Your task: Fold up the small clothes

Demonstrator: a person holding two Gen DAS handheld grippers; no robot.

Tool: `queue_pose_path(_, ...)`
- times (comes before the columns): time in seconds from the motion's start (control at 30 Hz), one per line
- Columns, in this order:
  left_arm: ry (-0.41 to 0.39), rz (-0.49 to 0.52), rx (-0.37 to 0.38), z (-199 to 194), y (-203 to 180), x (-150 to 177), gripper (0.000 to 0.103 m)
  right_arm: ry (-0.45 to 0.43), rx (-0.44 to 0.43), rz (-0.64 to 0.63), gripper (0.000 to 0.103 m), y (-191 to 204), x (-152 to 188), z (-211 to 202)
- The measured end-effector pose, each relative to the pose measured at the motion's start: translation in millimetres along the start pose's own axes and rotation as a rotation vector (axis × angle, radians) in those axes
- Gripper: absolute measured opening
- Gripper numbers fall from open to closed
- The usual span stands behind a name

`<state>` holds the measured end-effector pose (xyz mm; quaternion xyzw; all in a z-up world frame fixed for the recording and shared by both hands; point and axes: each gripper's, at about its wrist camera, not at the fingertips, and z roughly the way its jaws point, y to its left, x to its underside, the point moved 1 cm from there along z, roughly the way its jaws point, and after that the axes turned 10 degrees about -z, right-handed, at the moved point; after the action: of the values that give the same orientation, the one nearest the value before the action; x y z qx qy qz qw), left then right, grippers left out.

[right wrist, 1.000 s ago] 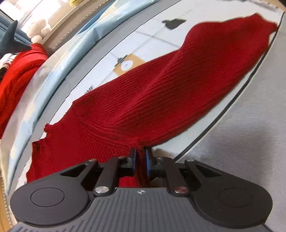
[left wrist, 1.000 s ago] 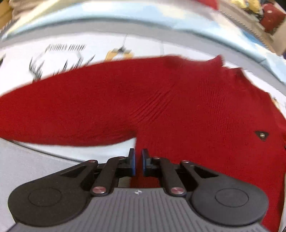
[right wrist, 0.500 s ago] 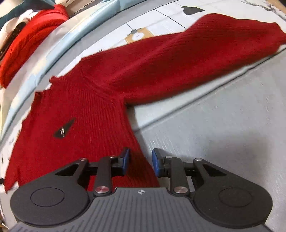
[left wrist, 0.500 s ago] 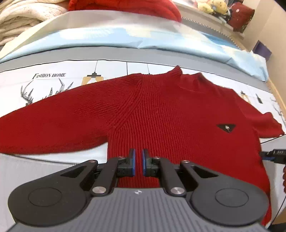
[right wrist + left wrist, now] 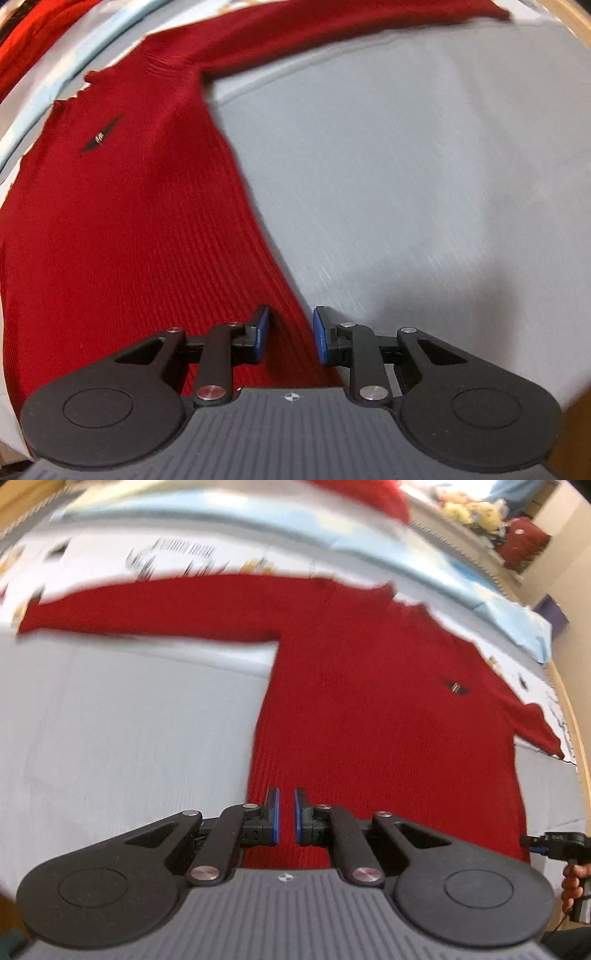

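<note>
Red knit sweater (image 5: 369, 709) lies flat, front up, sleeves spread on the grey mat (image 5: 110, 738). Looks soft and floppy, so I'd pinch the hem corners. Left gripper (image 5: 286, 821) is basically closed, holding nothing; right gripper (image 5: 288, 338) partly open over the side edge, empty

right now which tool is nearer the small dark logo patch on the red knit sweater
Hard to call; neither is close. The left tool and right tool both hang over the red knit sweater's lower part, the small dark logo patch far ahead.
</note>
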<state>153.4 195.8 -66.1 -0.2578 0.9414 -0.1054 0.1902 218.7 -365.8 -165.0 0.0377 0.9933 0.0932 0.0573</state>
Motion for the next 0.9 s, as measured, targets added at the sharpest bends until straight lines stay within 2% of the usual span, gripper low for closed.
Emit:
queue_pose_path(0.07,0.031,-0.022,-0.030,9.6,14.6,19.6,0.011,0.003,-0.003,0.025,0.026,-8.3,18.4,-7.0)
queue_pose_path(0.1,0.051,-0.029,-0.045,14.9,20.8,27.5,0.019,0.002,-0.003,0.030,0.026,-9.6,25.7,-10.0)
queue_pose_path(0.17,0.103,-0.038,-0.067,26.8,32.1,42.0,0.027,-0.002,0.005,0.031,0.026,-10.1,38.1,-13.9)
queue_pose_path(0.2,0.129,-0.036,-0.073,32.0,36.2,47.6,0.028,-0.005,0.010,0.033,0.026,-10.5,43.9,-15.7)
queue_pose_path(0.33,0.163,-0.011,-0.091,39.9,44.1,61.4,0.028,-0.012,0.011,0.036,0.025,-8.6,61.3,-20.7)
queue_pose_path(0.4,0.172,0.005,-0.097,41.8,44.7,67.2,0.028,-0.020,0.011,0.037,0.014,-6.2,66.2,-22.1)
queue_pose_path(0.43,0.178,0.003,-0.095,42.2,44.4,70.8,0.028,-0.031,0.010,0.041,0.013,-5.1,67.4,-23.7)
queue_pose_path(0.47,0.184,0.000,-0.088,42.3,44.1,73.5,0.023,-0.044,0.007,0.045,0.011,-5.8,66.8,-26.2)
queue_pose_path(0.5,0.185,0.003,-0.079,40.7,43.4,75.0,0.008,-0.063,0.004,0.059,0.010,-5.7,67.2,-30.3)
queue_pose_path(0.63,0.113,0.033,-0.037,10.7,37.6,73.6,0.006,-0.192,-0.047,0.157,0.009,-16.3,73.9,-68.2)
queue_pose_path(0.7,0.091,0.038,-0.061,-0.3,40.8,74.9,0.006,-0.230,-0.052,0.183,0.009,-20.1,77.0,-79.5)
queue_pose_path(0.83,0.120,0.048,-0.144,13.6,43.8,81.6,0.007,-0.139,0.009,0.152,0.010,-18.9,80.2,-53.4)
queue_pose_path(0.9,0.098,0.097,-0.163,11.3,35.3,81.0,0.011,-0.112,0.047,0.116,0.012,-13.7,79.5,-39.4)
